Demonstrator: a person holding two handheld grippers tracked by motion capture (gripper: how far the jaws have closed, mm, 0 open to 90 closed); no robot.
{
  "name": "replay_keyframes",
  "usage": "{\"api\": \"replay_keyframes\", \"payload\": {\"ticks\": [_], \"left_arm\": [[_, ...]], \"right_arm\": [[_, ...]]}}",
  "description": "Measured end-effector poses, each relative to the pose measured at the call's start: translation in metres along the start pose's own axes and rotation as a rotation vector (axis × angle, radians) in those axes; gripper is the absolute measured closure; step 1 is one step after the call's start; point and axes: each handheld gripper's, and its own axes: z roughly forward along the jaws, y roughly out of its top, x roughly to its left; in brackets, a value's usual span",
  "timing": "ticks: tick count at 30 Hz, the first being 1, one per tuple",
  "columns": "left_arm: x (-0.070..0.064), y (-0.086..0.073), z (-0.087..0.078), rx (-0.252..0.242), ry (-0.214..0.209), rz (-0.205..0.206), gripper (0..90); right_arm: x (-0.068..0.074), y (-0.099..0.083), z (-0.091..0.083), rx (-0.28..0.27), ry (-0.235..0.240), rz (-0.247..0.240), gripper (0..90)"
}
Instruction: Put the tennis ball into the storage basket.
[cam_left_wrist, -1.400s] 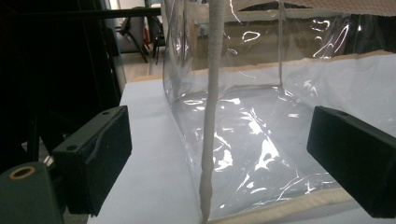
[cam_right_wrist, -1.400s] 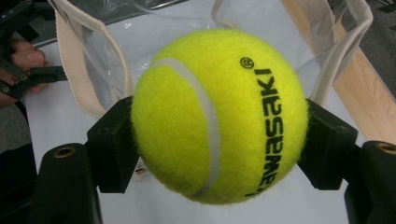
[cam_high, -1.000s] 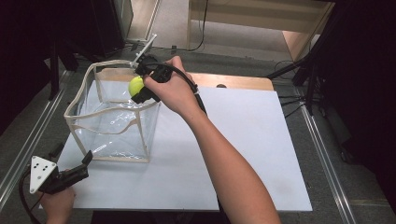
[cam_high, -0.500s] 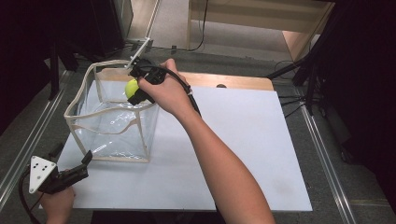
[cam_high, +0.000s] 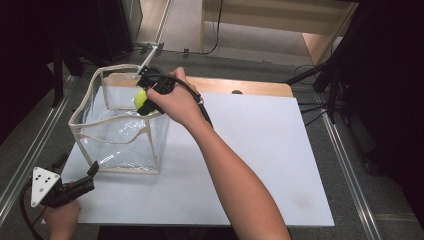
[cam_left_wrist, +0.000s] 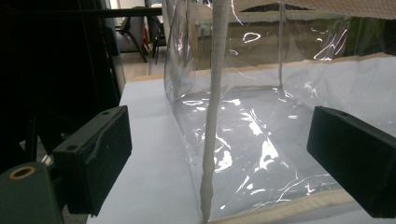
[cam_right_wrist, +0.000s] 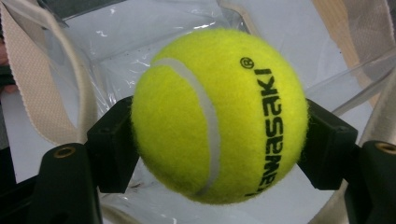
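One fuzzy yellow-green tennis ball (cam_right_wrist: 219, 114) with a white seam and black "KAWASAKI" lettering is pinched between the two black jaws of the right hand-held gripper (cam_right_wrist: 219, 149), a jaw pressed on each side of the felt. In the high view the ball (cam_high: 140, 98) hangs over the open top of one clear plastic box-shaped bag (cam_high: 120, 131) with cream woven edging, at the bag's 1 o'clock corner. The right hand (cam_high: 176, 101) wraps the right hand-held gripper (cam_high: 145, 95), forearm coming in from 5 o'clock.

The bag stands upright on the white table (cam_high: 260, 150), toward its 10 o'clock part; the plastic is glossy and creased, rim wavy.

Left hand-held gripper (cam_high: 77, 175) sits at the table's 7 o'clock edge, just beside the bag's near corner, grey three-cornered plate on top, held by the left hand (cam_high: 60, 220). In the left gripper view its jaws are spread wide, holding nothing, with the bag's cream corner seam (cam_left_wrist: 212, 116) between them farther off.

Counts: one ball, one bag, two grippers.
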Motion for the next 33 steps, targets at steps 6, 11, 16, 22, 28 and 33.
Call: {"api": "replay_keyframes", "payload": {"ticks": [6,11,16,22,28,33], "left_arm": [[0.0,0.0,0.0,0.001,0.0,0.001,6.9],[0.0,0.0,0.0,0.001,-0.002,0.0,6.9],[0.0,0.0,0.0,0.005,0.001,0.003,6.9],[0.0,0.0,0.0,0.005,0.001,0.002,6.9],[0.0,0.0,0.0,0.007,0.002,0.006,6.9],[0.0,0.0,0.0,0.008,0.0,0.012,6.9]], "right_arm": [[-0.001,-0.002,0.008,0.018,0.005,0.01,23.8],[-0.003,-0.002,0.013,0.023,0.001,0.013,23.6],[-0.003,-0.003,0.017,0.039,0.016,0.017,23.3],[0.0,-0.002,0.012,0.018,-0.007,0.011,16.6],[0.001,-0.002,-0.001,-0.031,-0.023,0.019,10.4],[0.003,-0.005,-0.014,-0.069,-0.056,0.024,8.2]]}}
